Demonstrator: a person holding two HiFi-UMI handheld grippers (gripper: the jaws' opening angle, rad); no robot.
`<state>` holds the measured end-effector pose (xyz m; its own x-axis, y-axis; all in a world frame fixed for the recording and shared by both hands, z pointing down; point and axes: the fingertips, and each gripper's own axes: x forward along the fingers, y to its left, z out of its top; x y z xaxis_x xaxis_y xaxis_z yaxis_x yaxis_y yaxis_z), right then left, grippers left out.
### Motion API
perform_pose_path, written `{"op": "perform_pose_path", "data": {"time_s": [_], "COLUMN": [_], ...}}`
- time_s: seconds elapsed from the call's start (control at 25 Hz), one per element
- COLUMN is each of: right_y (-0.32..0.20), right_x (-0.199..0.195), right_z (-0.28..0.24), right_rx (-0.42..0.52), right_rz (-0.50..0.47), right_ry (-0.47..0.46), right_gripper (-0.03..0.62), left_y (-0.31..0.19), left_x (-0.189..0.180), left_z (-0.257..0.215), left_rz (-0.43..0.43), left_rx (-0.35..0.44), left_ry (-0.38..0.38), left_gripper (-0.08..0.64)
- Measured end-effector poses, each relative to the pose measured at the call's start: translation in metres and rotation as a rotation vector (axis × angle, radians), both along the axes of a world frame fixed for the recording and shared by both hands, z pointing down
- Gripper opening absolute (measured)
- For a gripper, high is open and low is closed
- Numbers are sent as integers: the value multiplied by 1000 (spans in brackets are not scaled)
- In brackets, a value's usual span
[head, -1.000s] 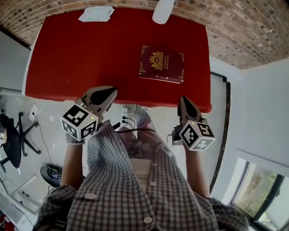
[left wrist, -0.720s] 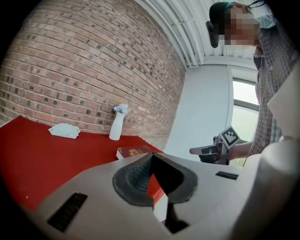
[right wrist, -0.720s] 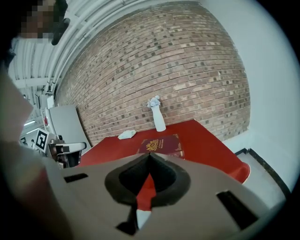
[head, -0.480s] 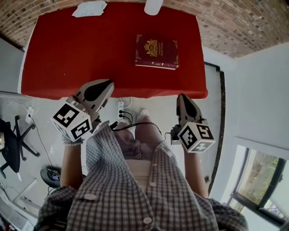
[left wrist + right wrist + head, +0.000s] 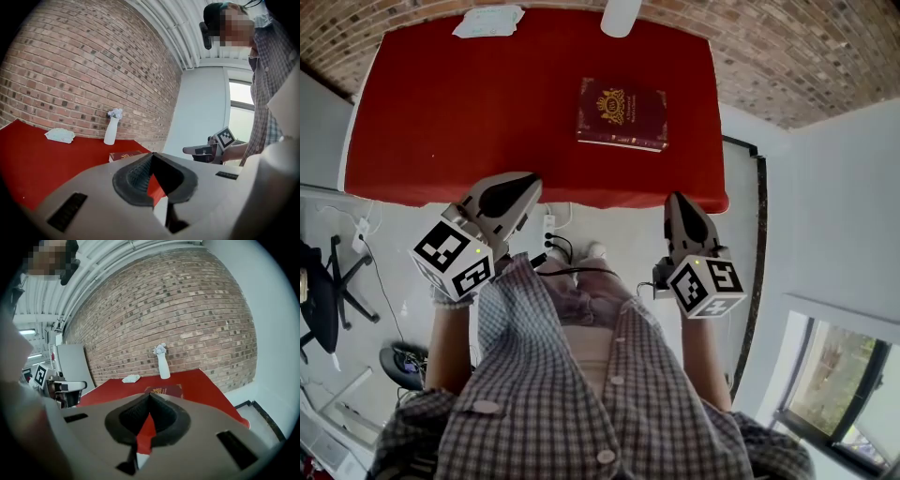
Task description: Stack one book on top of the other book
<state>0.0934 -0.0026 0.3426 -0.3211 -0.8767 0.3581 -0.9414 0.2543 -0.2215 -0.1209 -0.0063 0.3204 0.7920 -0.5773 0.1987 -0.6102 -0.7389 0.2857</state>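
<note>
Found left gripper point(image 5: 529, 184) clamped shut on nothing. Spotted maroon book point(image 5: 622, 112) flat on red table point(image 5: 441, 112), ahead and right of it, ahead-left of right gripper point(image 5: 677, 201), likewise closed, empty. Judged it stiff, weighty, slick: best pinched along near edge.

Table point(image 5: 441, 122): showing plain red all over
Book point(image 5: 622, 111): showing dark maroon with a gold crest
Wall point(image 5: 787, 56): showing reddish-brown brick with pale joints
Vase point(image 5: 621, 14): showing white
Shirt point(image 5: 572, 403): showing a grey, brown and white check
Left gripper point(image 5: 525, 185): showing grey-beige, its cube carrying black-and-white squares
Right gripper point(image 5: 678, 200): showing the same colours
</note>
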Motion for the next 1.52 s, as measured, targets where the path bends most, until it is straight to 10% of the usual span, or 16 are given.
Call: {"op": "perform_pose_path", "data": {"time_s": [1.52], "right_y": [-17], "right_x": [-16], "right_z": [0], "right_rx": [12], "right_rz": [-83], "right_ry": [81], "right_gripper": [8], "left_y": [-12], "left_x": [7], "left_z": [-6], "left_rz": [19], "left_rx": [12], "left_ry": [16], "left_gripper": [8]}}
